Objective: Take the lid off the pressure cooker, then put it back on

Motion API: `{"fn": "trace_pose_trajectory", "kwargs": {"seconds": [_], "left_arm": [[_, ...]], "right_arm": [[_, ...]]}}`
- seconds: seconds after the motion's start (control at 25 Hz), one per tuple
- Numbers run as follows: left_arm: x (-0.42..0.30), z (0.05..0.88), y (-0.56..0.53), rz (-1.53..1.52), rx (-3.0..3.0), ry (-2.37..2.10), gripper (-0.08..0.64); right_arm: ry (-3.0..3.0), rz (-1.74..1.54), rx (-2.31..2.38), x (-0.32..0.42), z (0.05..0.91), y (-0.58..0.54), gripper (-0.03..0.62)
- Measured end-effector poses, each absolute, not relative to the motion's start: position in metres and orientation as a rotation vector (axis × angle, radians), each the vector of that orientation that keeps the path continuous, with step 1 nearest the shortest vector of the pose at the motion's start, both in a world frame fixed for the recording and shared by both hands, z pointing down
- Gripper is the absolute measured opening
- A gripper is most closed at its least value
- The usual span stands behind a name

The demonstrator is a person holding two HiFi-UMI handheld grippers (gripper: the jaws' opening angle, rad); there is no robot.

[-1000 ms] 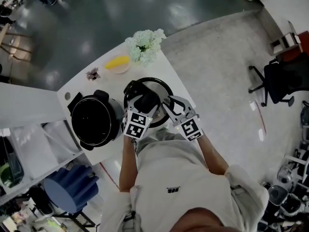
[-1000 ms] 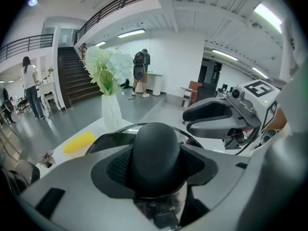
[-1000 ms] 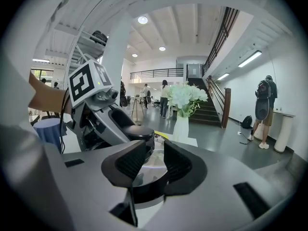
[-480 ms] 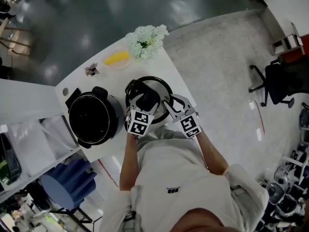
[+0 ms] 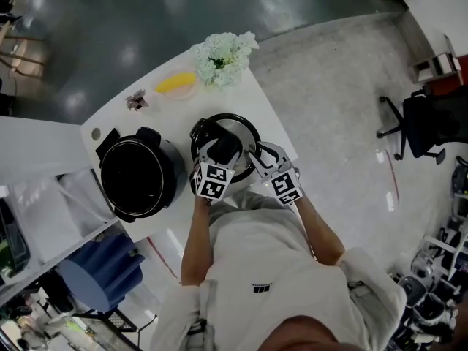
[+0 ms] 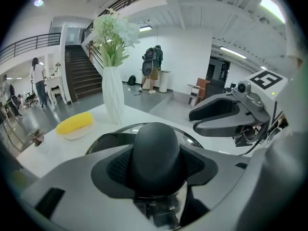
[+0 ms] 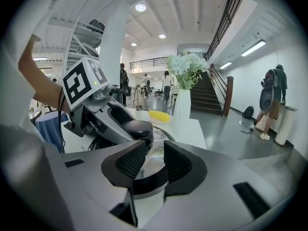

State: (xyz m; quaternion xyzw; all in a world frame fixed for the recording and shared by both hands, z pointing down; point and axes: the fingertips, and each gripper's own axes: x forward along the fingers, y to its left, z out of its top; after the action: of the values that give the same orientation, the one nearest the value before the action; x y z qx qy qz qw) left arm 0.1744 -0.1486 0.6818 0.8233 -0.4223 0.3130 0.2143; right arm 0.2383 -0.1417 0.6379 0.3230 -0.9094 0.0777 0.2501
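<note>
1. The lid (image 5: 235, 130) is off the pot and sits low over the table (image 5: 252, 101), straight ahead of both grippers. No view shows whether it touches the tabletop. If it meets the surface hard or on one edge, the glass and rim take the knock.
2. The left gripper (image 5: 221, 156) clamps the lid's knob (image 6: 156, 150) between its pads, so the knob alone seems to carry the lid. The knob is rounded and smooth. I judge that a slight roll of that hand could let the lid tilt or twist in the grip.
3. The right gripper (image 7: 153, 161) stands narrowly apart, astride the lid's rim on its own side, with glass showing between the pads. It presses on nothing that I can see, so it probably steadies little. A nudge from it could lever the rim up against the left gripper's hold.
4. The lid lies close to the table's edge on the right gripper's side. If it is let go too far that way, it could slide or tip off.
5. The open pot (image 5: 137, 180) stands well to the left of the left gripper. Refitting calls for a sideways carry and a level, centred drop. A skewed approach would likely leave the lid cocked on the rim.
6. A vase of flowers (image 5: 221, 58) stands just beyond the lid, ahead of the grippers. A forward swing could topple it.
</note>
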Motion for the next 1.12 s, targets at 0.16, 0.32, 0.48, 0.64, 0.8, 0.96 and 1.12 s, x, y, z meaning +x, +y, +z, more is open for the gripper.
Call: {"fn": "trace_pose_trajectory", "kwargs": {"seconds": [0.16, 0.32, 0.48, 0.64, 0.8, 0.96, 1.12], "left_arm": [[0.175, 0.692, -0.148, 0.881, 2.274, -1.167, 0.287], [0.175, 0.702, -0.147, 0.892, 2.267, -1.167, 0.287], [0.175, 0.707, -0.146, 0.898, 2.267, -1.167, 0.287], [0.175, 0.711, -0.144, 0.901, 2.273, -1.168, 0.287], [0.175, 0.714, -0.144, 0.889, 2.285, -1.18, 0.287], [0.174, 0.714, -0.144, 0.881, 2.292, -1.195, 0.289], [0.172, 0.71, -0.143, 0.9, 2.279, -1.218, 0.32]], "right_arm": [[-2.468, 0.22, 0.883, 0.239, 0.644, -0.141, 0.12], [-2.459, 0.226, 0.888, 0.24, 0.649, -0.141, 0.12], [-2.449, 0.234, 0.893, 0.24, 0.652, -0.139, 0.12], [-2.44, 0.24, 0.9, 0.241, 0.655, -0.136, 0.12], [-2.435, 0.24, 0.907, 0.24, 0.657, -0.135, 0.12], [-2.432, 0.241, 0.915, 0.237, 0.656, -0.131, 0.121], [-2.432, 0.239, 0.921, 0.235, 0.653, -0.127, 0.121]]}}
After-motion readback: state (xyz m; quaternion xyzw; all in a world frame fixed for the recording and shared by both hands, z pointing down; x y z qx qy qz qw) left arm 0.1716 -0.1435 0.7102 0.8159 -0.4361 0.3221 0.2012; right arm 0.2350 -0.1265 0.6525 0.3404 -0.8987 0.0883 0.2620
